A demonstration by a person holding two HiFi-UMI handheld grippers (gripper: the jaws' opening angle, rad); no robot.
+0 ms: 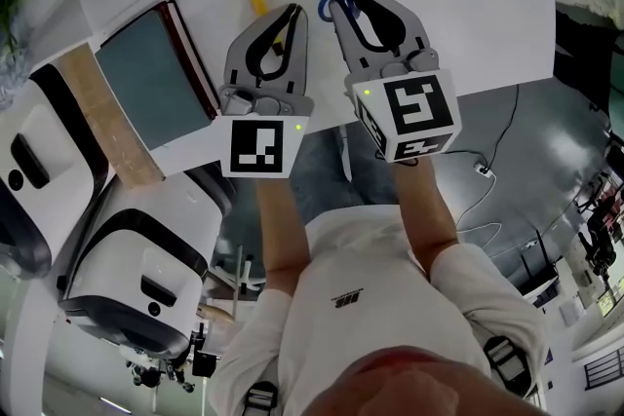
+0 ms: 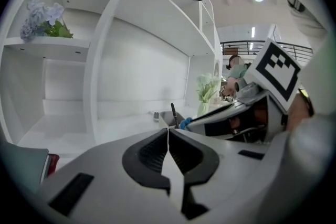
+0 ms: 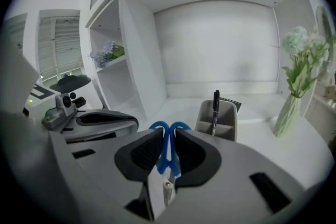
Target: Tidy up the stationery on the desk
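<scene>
Leftmost, a teal-grey hardcover notebook with a dark red edge (image 1: 156, 78) lies flat on the white desk (image 1: 458, 24), near its front edge, where it looks already squared away. Just right of it lies a small yellow object (image 1: 258, 3), possibly a marker; too much of it is hidden behind the left gripper (image 1: 291, 15) to say. That gripper's jaws are pressed together with nothing between them. It hangs over the desk with no job, probably kept closed so it stays out of the other's way.

Beside it, the right gripper (image 3: 167, 136) has its pads clamped on a pair of blue-handled scissors (image 3: 168, 157). They are held clear of the desk, pinched on the shanks just behind the finger loops. The loops poke out past the tips and the metal end runs back toward the gripper's body. This grip keeps the blades shut.

Ahead and slightly right stands a grey rectangular pen holder (image 3: 218, 118) with a black pen (image 3: 216, 105) upright in it, the likely home for the scissors. Farther right is a glass vase of pale flowers (image 3: 294, 86), worth steering clear of.
</scene>
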